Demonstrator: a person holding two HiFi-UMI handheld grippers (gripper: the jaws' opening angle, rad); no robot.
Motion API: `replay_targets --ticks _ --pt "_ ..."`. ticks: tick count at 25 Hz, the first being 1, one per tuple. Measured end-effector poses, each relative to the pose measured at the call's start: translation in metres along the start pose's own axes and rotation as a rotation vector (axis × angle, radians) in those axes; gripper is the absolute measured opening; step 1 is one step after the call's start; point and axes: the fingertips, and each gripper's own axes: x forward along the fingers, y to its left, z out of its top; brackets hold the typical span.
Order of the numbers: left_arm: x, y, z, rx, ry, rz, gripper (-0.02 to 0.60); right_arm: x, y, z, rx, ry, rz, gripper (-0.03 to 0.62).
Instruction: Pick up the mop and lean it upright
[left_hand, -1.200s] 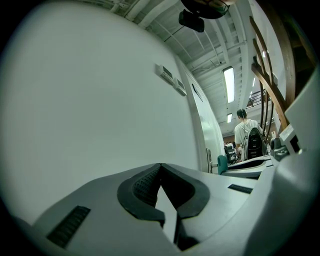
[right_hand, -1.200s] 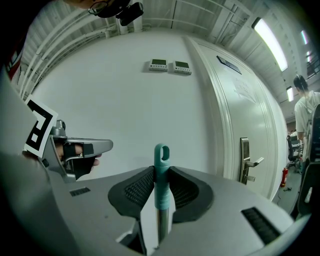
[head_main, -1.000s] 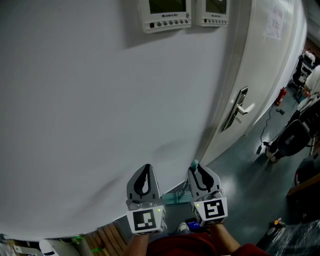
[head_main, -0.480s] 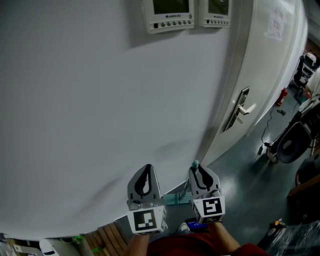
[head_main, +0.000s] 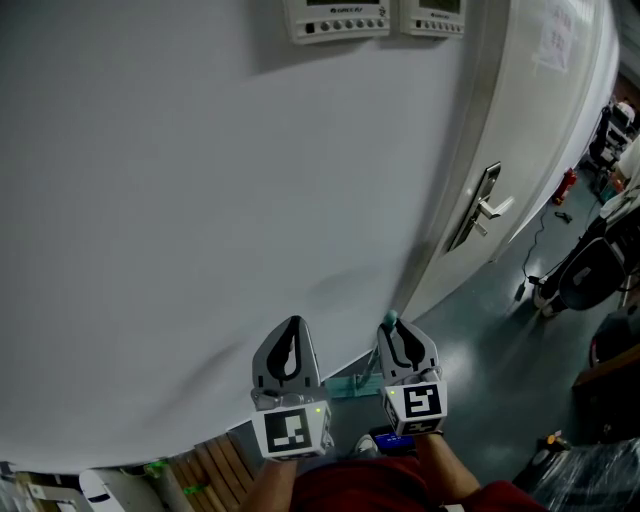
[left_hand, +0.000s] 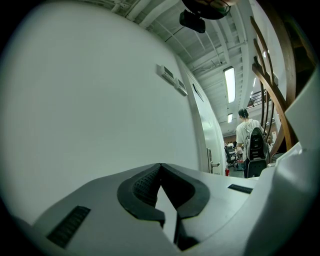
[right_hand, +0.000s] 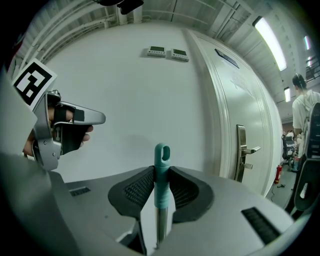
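Risk check: right gripper (head_main: 394, 332) is clamped on the mop handle (right_hand: 161, 186) right at its teal top end, only the loop (right_hand: 162, 152) poking above the pads. A grip that close to the tip gives little margin; any slip upward and the handle likely drops out of the jaws.

Mop stands about upright, close to the white wall (head_main: 200, 200). Its teal head (head_main: 350, 388) sits on the floor at the wall's foot. Can't tell whether the handle touches the wall yet.

Failure modes as I see them:
- release before the top bears on the wall, and it topples back toward the person
- head skids out on the smooth grey floor (head_main: 480, 340), so the handle slides down the wall
- plain flat wall, nothing to stop the round handle rolling sideways toward the door (head_main: 530, 150)

Left gripper (head_main: 291, 332) can't help as is: jaws together, nothing between them, so no quick catch.

Pose: both grippers side by side, low in the head view, pointing roughly level at the wall, marker cubes facing up to the camera. The left sits just beside the right, apart from the mop.
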Motion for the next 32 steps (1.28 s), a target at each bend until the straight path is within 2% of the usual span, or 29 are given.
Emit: replay_targets --ticks 3,8,15,19,26,32 --pt "0.002 -0.002 0.003 -0.020 -0.019 -0.005 0.014 0.004 0.003 -0.017 0.000 0.051 0.008 0.106" --pt "0.001 -0.001 -0.002 -0.020 -0.004 0.000 0.014 0.003 0.011 -0.055 0.020 0.130 0.024 0.106" --pt "0.002 -0.001 -0.003 -0.016 -0.003 0.005 0.014 0.007 0.009 -0.057 0.000 0.122 0.027 0.106" --pt "0.001 0.001 -0.008 0.010 0.004 0.011 0.014 0.006 0.010 -0.054 0.009 0.115 0.025 0.106" --pt "0.002 -0.002 -0.001 -0.003 -0.008 0.008 0.014 0.008 0.006 -0.057 -0.017 0.114 0.010 0.106" --pt "-0.002 0.001 -0.004 0.009 0.010 0.023 0.014 0.016 0.007 -0.053 -0.016 0.078 0.012 0.106"
